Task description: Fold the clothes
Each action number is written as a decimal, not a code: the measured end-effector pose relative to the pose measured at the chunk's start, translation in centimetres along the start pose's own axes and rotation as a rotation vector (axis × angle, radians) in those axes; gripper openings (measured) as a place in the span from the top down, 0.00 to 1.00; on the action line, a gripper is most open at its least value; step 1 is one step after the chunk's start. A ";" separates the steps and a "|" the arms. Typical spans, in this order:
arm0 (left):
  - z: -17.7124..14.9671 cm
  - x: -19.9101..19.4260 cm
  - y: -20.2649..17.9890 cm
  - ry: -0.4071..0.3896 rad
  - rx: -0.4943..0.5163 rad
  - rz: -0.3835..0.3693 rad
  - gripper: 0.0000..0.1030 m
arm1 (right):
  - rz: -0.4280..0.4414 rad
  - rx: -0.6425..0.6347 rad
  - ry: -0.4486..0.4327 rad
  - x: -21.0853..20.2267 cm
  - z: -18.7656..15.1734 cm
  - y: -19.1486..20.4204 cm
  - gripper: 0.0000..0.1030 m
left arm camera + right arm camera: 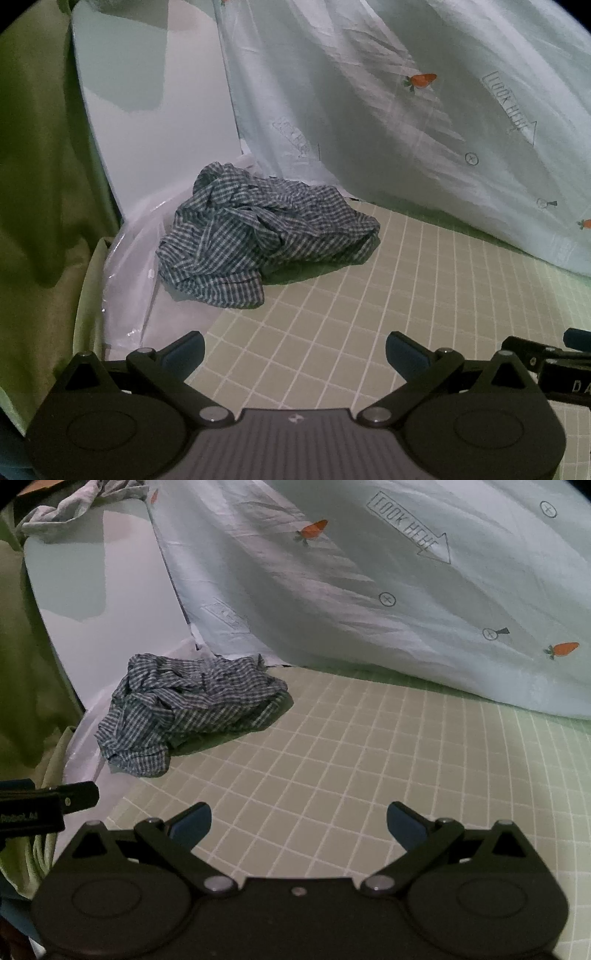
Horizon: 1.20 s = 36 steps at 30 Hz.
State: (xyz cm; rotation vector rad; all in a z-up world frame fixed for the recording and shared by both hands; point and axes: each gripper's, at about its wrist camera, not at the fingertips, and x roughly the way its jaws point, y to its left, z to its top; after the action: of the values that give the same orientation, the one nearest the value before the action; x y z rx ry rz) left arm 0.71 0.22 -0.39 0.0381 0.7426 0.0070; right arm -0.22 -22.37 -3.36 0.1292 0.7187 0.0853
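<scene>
Crumpled checked garment (pixel 266 236) lies unfolded on gridded desk (pixel 369 314); my left tongs (pixel 295 350) and right tongs (pixel 299 823), both wide and empty, must reach and spread it.

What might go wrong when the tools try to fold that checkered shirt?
1. The shirt is crumpled in a heap, so a tool may pinch several layers and lift a tangle.
2. It partly lies on a plastic sheet; the left tool could catch that too.
3. The hanging cloth is close behind and might snag.
</scene>
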 end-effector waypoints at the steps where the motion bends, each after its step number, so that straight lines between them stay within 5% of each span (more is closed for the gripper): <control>1: 0.0 0.1 0.1 0.003 -0.002 -0.001 0.00 | -0.004 0.002 0.001 0.1 0.0 0.0 0.00; 14: 1.7 4.6 2.6 0.076 -0.066 0.021 0.00 | -0.031 -0.019 0.065 3.8 1.0 0.6 0.01; 29: 8.6 20.3 10.2 0.153 -0.076 0.136 0.02 | -0.042 0.054 0.148 18.6 8.6 4.2 0.02; 36: 9.9 26.1 12.4 0.218 -0.196 0.077 0.37 | 0.018 0.152 0.214 26.9 12.1 6.4 0.07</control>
State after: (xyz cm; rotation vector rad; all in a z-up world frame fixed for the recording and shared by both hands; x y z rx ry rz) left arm 26.72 12.82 -10.23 -0.1228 0.9546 0.1597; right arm 27.71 -13.86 -10.94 0.2751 0.9375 0.0623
